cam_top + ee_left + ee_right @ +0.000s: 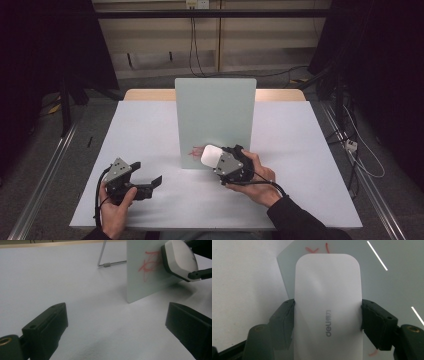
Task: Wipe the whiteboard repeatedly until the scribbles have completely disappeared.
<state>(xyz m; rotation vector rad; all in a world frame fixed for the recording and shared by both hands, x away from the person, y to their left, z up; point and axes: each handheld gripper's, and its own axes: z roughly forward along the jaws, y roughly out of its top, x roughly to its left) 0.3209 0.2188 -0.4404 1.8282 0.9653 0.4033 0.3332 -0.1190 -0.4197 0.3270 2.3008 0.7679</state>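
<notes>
White eraser [328, 312] marked "deli" sits clamped in the right gripper [328, 322] against the red-scribbled board [147, 275]; left gripper [117, 325] gapes empty.

A white rectangular table [150, 130] stands on grey floor [40, 165]; black cables [194, 45] hang down the beige panelled wall [150, 35] behind.

My white eraser [328, 312] covers most of the red scribble [315, 249] on the board [392, 285], leaving a few strokes peeking out above it and one low down. In my right gripper view the eraser's near end runs off the bottom edge (its grey lettering stays soft). The board's wire stand [110, 264] is partly hidden behind it.
</notes>
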